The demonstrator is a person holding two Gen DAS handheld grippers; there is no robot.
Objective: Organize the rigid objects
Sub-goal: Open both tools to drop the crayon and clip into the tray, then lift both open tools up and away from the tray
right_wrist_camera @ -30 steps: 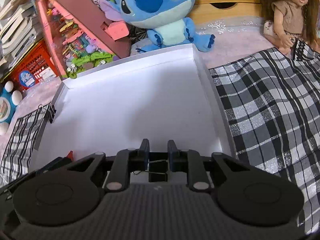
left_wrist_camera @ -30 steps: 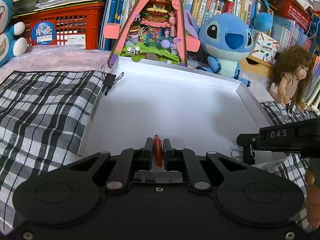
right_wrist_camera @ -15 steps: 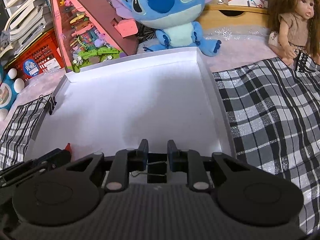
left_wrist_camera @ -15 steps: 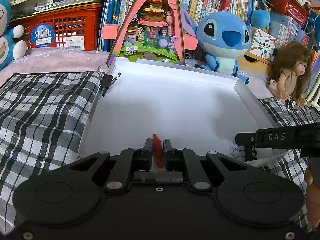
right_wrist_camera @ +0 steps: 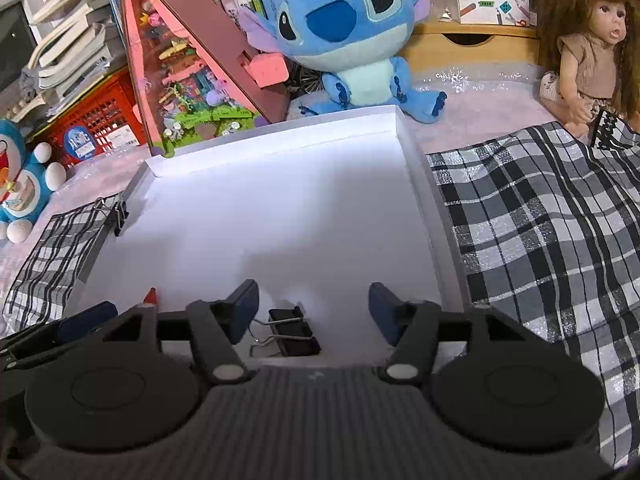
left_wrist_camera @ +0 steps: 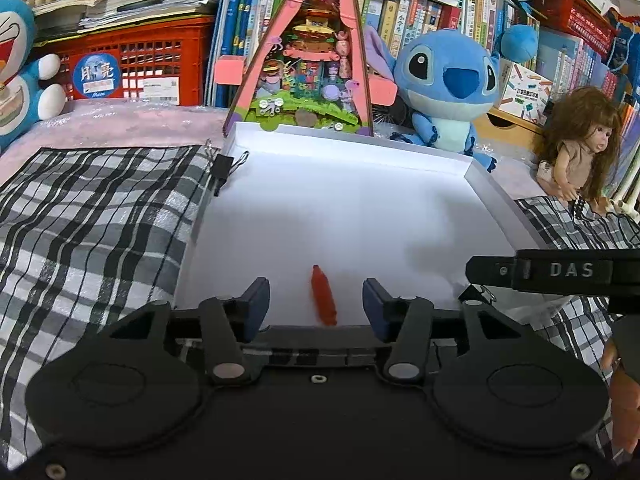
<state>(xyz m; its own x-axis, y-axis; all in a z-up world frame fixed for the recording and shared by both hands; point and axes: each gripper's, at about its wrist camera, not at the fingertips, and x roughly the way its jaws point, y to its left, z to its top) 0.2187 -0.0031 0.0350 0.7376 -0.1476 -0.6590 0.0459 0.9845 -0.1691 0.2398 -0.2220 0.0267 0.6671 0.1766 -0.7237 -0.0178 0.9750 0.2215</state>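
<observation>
— Both tools are over the near end of the white tray (left_wrist_camera: pixel 496 196), and both have their jaws spread wide with nothing between them. See the red crayon (left_wrist_camera: pixel 323 300)? It lies flat on the tray floor between the fingers of the left gripper (left_wrist_camera: pixel 316 304), touching neither.

— And the right gripper (right_wrist_camera: pixel 312 308)?

— Same story: a black binder clip (right_wrist_camera: pixel 294 330) rests on the tray's near edge, loose between its fingers. I'd judge both pieces were meant to end up in the tray, sorted off the checked cloth (right_wrist_camera: pixel 540 220).

— Room to pull back?

— Plenty. The tray floor beyond the crayon is bare up to the far wall, where the Stitch plush (right_wrist_camera: pixel 352 40) sits just outside. Only another binder clip (left_wrist_camera: pixel 222 170) is clipped on the tray's left rim, well apart from both tools. The two tools themselves are close, so I'd back them out straight
</observation>
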